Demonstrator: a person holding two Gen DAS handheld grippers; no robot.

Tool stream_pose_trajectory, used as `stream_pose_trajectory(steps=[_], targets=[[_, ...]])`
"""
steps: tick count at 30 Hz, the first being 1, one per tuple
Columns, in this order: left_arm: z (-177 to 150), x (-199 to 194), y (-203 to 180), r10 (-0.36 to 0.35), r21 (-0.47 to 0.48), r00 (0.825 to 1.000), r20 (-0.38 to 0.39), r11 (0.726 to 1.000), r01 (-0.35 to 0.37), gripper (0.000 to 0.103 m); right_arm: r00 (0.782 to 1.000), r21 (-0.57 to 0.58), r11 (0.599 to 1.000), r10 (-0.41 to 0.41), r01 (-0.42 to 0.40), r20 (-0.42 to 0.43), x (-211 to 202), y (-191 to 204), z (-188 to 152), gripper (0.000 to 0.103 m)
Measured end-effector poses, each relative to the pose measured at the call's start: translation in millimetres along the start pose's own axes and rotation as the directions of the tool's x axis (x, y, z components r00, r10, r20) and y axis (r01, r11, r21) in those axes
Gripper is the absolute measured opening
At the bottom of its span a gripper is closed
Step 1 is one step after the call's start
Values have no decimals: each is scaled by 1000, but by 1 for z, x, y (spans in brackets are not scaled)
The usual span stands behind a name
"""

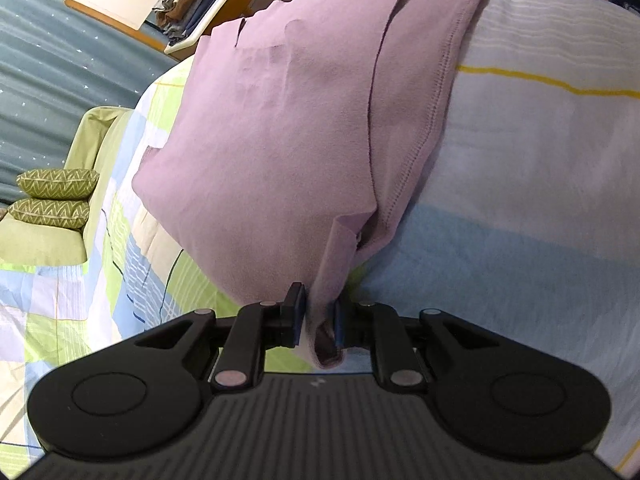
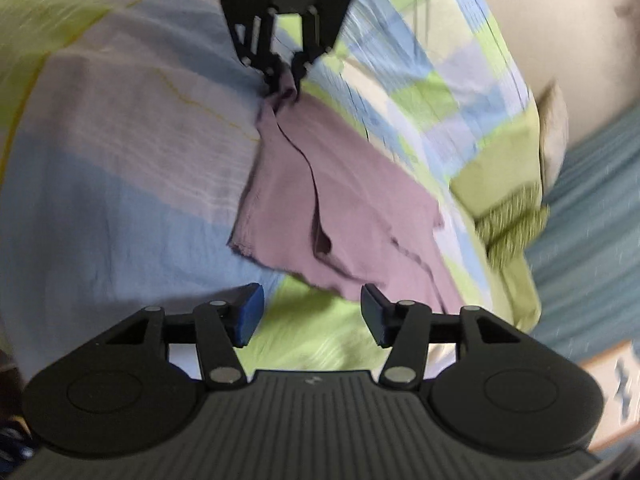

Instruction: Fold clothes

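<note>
Here the left gripper (image 1: pixel 319 316) pinches the pink cloth (image 1: pixel 288 152); only the right view shows the right gripper (image 2: pixel 312 314) spread, empty

No readable text, label, brand or number shows in either view (only a tiny pale mark on the ribbed gripper body (image 1: pixel 318 382), lower centre of each frame, too small to make out).

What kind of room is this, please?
Probably a bedroom: a checked bedsheet under the purple garment, green pillows at one end, and folded clothes stacked on a chair nearby.
</note>
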State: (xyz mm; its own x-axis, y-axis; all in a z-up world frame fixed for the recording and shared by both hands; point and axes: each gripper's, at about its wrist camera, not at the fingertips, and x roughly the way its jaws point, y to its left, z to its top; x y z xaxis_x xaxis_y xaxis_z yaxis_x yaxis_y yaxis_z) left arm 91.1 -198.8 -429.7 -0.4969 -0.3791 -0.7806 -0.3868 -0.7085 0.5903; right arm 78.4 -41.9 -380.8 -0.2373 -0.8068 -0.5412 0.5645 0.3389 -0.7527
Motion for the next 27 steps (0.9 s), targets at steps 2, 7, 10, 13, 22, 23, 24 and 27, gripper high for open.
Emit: stream_pose_trajectory(steps=[2, 7, 10, 13, 22, 23, 24, 27], targets=[[0, -1, -1, 5, -5, 1000, -4, 1000, -5, 16, 999, -41, 999, -15, 16, 28, 2, 1, 1, 49], [0, -2, -3, 7, -17, 1000, -12, 1000, -7, 16, 996, -117, 993, -19, 28, 85, -3, -4, -2, 48], [1, -1, -2, 4, -30, 1000, -17, 1000, -4, 16, 995, -121, 993, -6, 18, 98, -4, -7, -2, 47], [1, 0, -1, 0, -40, 1000, -20, 999, -1, 16, 994, -150, 988, 62, -49, 89, 6, -2, -4, 41], [0, -4, 5, -41, -55, 999, -31, 998, 39, 16, 945, -66, 948, 317, -312, 84, 21, -42, 0, 11], [1, -5, 13, -59, -85, 998, -33, 995, 56, 16, 931, -32, 935, 355, -353, 90, 21, -52, -1, 7], [2, -6, 22, -80, -122, 996, -34, 990, 75, 16, 915, 26, 918, 391, -396, 101, 20, -63, -3, 5], [5, -9, 51, -142, -234, 989, -33, 963, 130, 9, 870, 207, 846, 470, -492, 147, 22, -95, -11, 0]])
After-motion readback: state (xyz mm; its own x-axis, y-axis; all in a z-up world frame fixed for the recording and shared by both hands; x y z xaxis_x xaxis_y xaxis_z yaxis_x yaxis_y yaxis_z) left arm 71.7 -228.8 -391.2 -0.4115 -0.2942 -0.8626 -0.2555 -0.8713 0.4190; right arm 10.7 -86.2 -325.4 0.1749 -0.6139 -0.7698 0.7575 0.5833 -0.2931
